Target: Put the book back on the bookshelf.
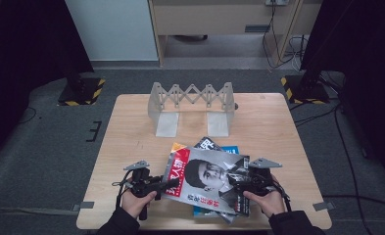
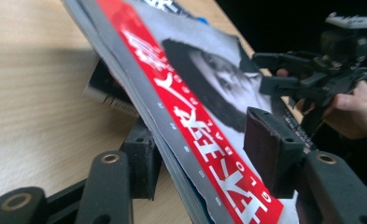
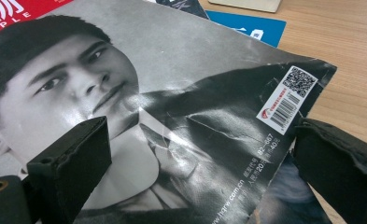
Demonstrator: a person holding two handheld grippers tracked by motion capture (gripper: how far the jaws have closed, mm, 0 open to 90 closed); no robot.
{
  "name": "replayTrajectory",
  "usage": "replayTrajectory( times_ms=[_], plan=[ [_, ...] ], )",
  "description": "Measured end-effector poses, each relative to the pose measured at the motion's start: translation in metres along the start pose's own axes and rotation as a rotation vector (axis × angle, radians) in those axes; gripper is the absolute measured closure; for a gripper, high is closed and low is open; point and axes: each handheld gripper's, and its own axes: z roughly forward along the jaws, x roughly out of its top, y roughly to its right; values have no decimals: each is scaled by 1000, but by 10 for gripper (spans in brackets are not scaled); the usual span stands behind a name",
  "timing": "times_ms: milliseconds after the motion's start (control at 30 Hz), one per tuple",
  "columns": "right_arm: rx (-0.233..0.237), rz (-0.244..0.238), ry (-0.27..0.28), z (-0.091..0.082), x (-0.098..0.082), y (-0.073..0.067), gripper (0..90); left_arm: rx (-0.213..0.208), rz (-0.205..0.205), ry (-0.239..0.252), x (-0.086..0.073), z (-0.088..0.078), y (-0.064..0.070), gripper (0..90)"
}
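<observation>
— Magazine (image 1: 207,181) position?
— On the stack at the desk (image 1: 131,122) front edge, spine lifted between the left gripper (image 1: 173,184) jaws, not pressed. Right gripper (image 1: 235,182) jaws wide above its cover.

Two black grippers, the left gripper (image 1: 161,185) and the right gripper (image 1: 235,180), each topped by a grey three-cornered plate, were seen. Brass-coloured rivets studded the jaw arms, black cables trailed, and dark sleeves (image 1: 115,224) were worn.
</observation>
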Motion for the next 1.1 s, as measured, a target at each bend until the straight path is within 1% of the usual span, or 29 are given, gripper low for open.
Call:
replayTrajectory(
  times_ms=[67,100,167,233,300,333,367,400,433,467,500,600,633,667,700,800,833,867,900,1000,1033,1067,1100],
  plan=[
    [-1,0,2,0,0,0,48,3,2,-2,2,2,2,457],
    [-1,-1,2,0,0,0,47,6,10,-8,4,4,2,461],
    [0,0,3,0,0,0,47,10,18,-17,6,6,3,483],
    [2,-1,2,1,0,0,43,18,5,-38,7,9,4,503],
    [4,2,0,1,0,0,41,29,4,-66,8,10,3,533],
    [3,1,1,1,0,0,41,36,-13,-78,9,10,2,579],
    [3,1,1,1,0,0,41,39,-27,-85,9,10,2,579],
    [6,2,0,1,0,0,40,37,-36,-89,10,9,1,639],
    [6,2,0,1,0,0,40,32,-41,-93,11,8,0,639],
    [7,-5,-3,1,0,1,41,22,-46,-97,11,7,0,691],
    [7,-5,-3,1,0,1,41,16,-49,-98,12,7,0,691],
    [12,1,-10,0,1,1,45,2,-58,-91,13,5,1,752],
    [12,-1,-8,-1,2,3,58,-1,-67,-90,14,4,1,780],
    [10,-3,-6,-2,2,3,60,-2,-77,-86,15,4,2,790],
    [10,-3,-6,-2,2,3,60,-1,-79,-81,15,3,2,790],
    [4,7,6,-5,3,6,62,1,-70,-60,19,2,5,809],
    [-2,10,14,-5,3,7,62,2,-73,-52,21,1,6,816],
    [-7,8,19,-7,4,9,62,-1,-73,-43,23,0,7,823],
    [-12,20,24,-8,5,11,62,-5,-70,-36,25,0,8,829],
    [-30,30,42,-12,6,20,62,-14,-64,-20,31,-1,12,845],
    [-40,36,46,-14,6,23,62,-17,-66,-14,33,0,14,850],
    [-57,47,55,-16,6,29,63,-21,-70,-6,35,1,15,856],
    [-57,47,55,-16,6,29,63,-27,-75,-1,37,1,16,856]
  ],
)
